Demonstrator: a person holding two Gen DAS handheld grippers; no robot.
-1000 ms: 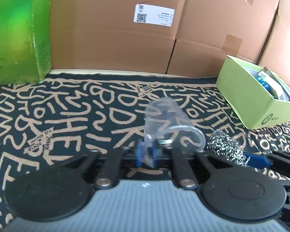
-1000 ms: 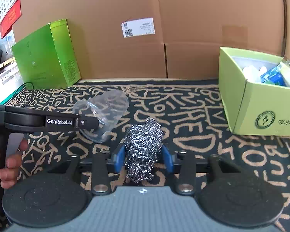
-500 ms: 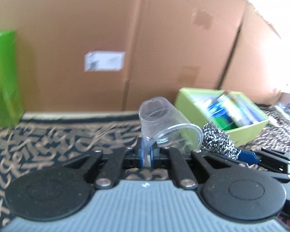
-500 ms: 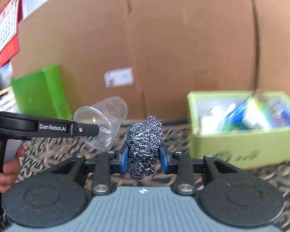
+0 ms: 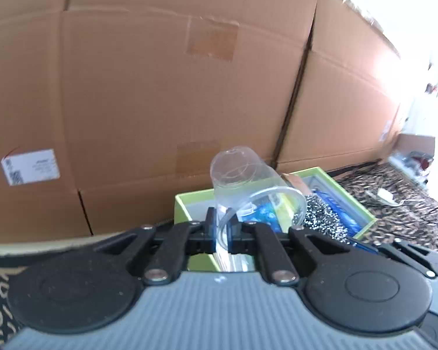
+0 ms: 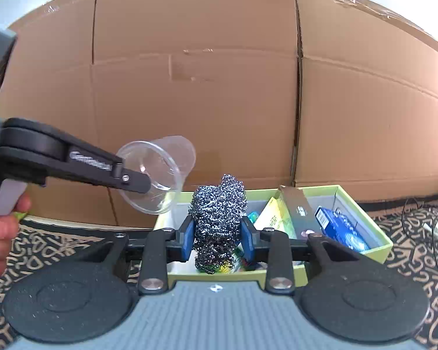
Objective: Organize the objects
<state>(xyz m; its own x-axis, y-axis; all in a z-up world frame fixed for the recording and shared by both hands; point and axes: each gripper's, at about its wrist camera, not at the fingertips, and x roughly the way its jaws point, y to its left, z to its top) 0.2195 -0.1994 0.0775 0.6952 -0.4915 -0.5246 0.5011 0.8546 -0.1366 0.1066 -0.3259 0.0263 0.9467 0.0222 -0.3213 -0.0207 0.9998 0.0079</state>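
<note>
Cup (image 5: 242,180) pinched by left tool (image 5: 221,233); right tool (image 6: 217,237) clamps steel scrubber (image 6: 217,218) over box (image 6: 385,243).

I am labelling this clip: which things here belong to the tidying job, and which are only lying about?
In the job:
- clear plastic cup, pinched by left gripper
- steel wool scourer, clamped in right gripper
- green box

Lying about:
- cardboard boxes
- patterned cloth

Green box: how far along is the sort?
Done: the green box already holds a blue packet and other packs. In hand: left gripper pinches the clear cup; right gripper holds the steel scourer. Left: drop both in.
</note>
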